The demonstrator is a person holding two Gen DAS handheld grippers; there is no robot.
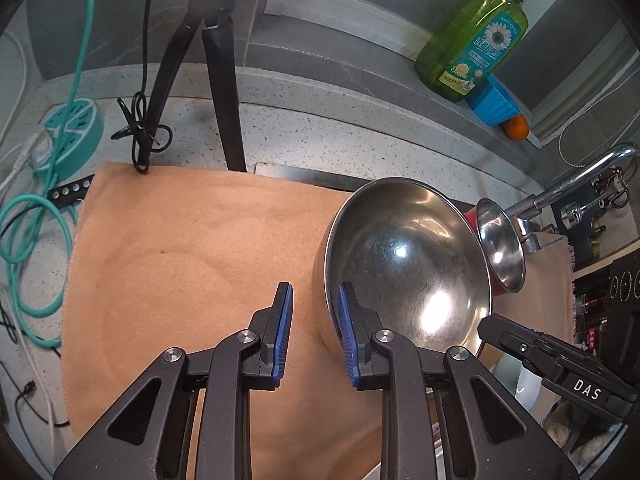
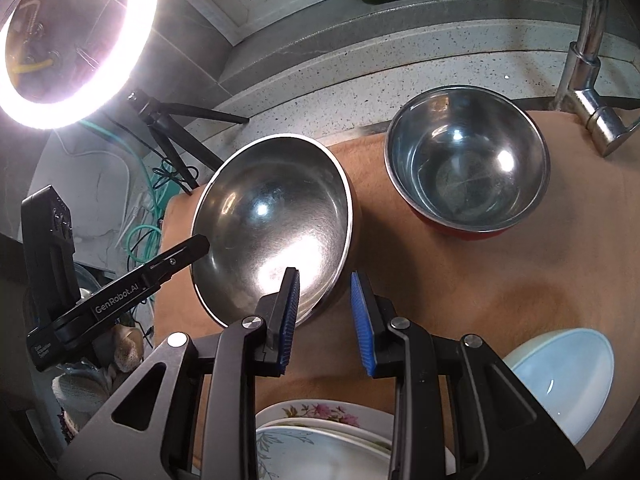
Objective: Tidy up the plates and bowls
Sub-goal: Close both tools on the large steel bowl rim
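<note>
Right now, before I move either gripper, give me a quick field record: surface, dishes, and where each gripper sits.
surface: tan cloth
large steel bowl: over the cloth's left part, empty
red-sided steel bowl: behind and right of it, apart, empty
white bowl: near right edge
flowered plates: stacked at near edge
left gripper: straddles the large bowl's rim; grip unclear
right gripper: straddles the opposite rim; grip unclear

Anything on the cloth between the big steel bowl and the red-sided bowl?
No, just bare tan cloth between the big steel bowl and the red-sided bowl, clearest in the right wrist view.
</note>
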